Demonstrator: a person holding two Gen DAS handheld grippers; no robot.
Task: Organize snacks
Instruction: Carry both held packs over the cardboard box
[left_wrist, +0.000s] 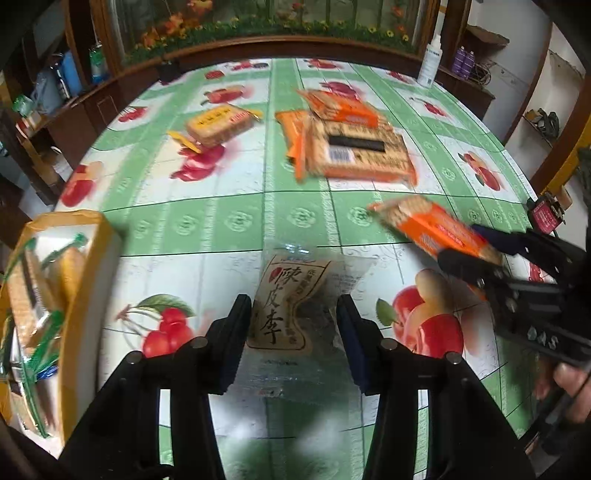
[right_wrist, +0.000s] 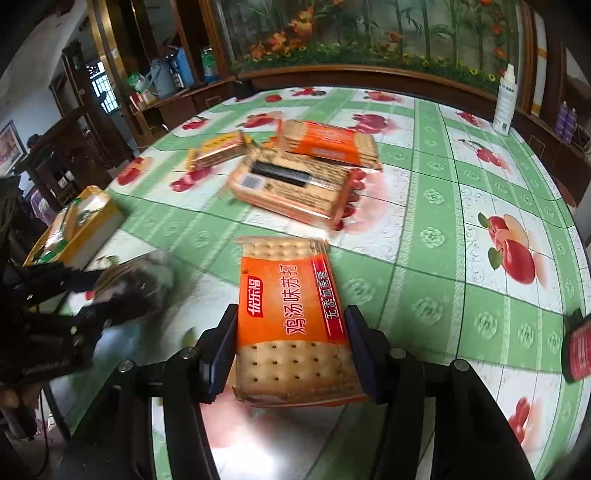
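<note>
Plum pouch (left_wrist: 291, 314) clamped in L tool (left_wrist: 293, 314); cracker pack (right_wrist: 291, 321) apparently gripped in R tool (right_wrist: 291, 332).

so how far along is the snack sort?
Done: several packets sit in the yellow-rimmed box. In hand: left gripper holds a clear plum-candy pouch, right gripper an orange cracker pack. Left: three cracker packs on the table.

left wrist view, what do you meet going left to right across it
yellow box of snacks → yellow cracker pack → plum snack bag in the left gripper → orange cracker pack in the right gripper → red object
</note>
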